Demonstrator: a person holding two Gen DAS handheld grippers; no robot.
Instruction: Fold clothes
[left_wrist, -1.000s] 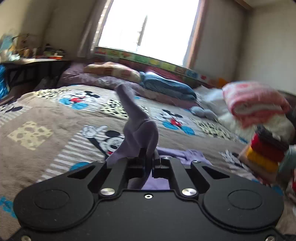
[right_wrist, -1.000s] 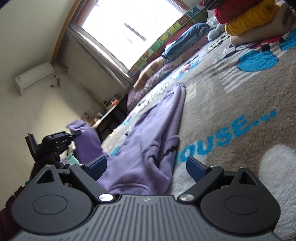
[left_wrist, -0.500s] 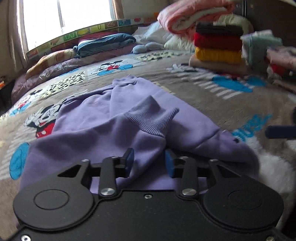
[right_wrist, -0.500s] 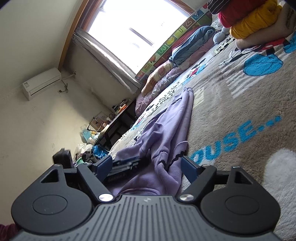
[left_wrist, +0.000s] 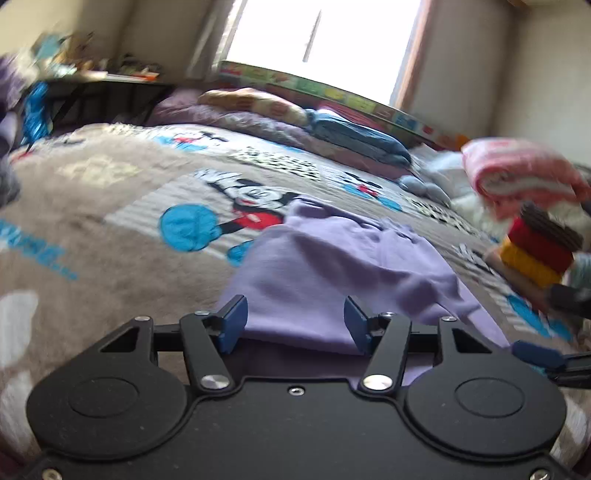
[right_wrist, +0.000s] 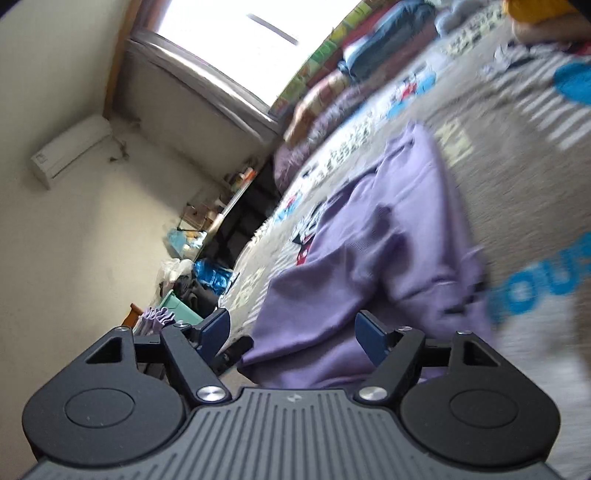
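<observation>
Left tongs unclenched, jaws still widening, blue pads either side of the near edge of the purple sweatshirt but not pressing it; nothing gripped. Right tongs also unclenched, jaws narrowing, pads straddling the near hem of the same sweatshirt, cloth between them, no pinch visible. One blue pad of the right tongs pokes in at the right edge of the left wrist view, just beside the garment's right side.

Sweatshirt lies rumpled on the bed, on a brown cartoon-mouse blanket, roughly mid-bed, near end toward both cameras, far end reaching toward the pillows. Partly folded over itself, ridges and creases across the top layer.

Containers: a teal bin on the floor by the bed's left side in the right wrist view, contents too blurred to tell; a frilly purple cloth sits just in front of it. Cluttered dark shelf against the wall beyond, items on top not readable.

Stack of folded clothes at the bed's right edge, dark over red over yellow. Pink-and-white folded blanket behind and above it. Pillows and blue bedding along the head of the bed under the window. Air conditioner on the wall. Both views motion-blurred.
</observation>
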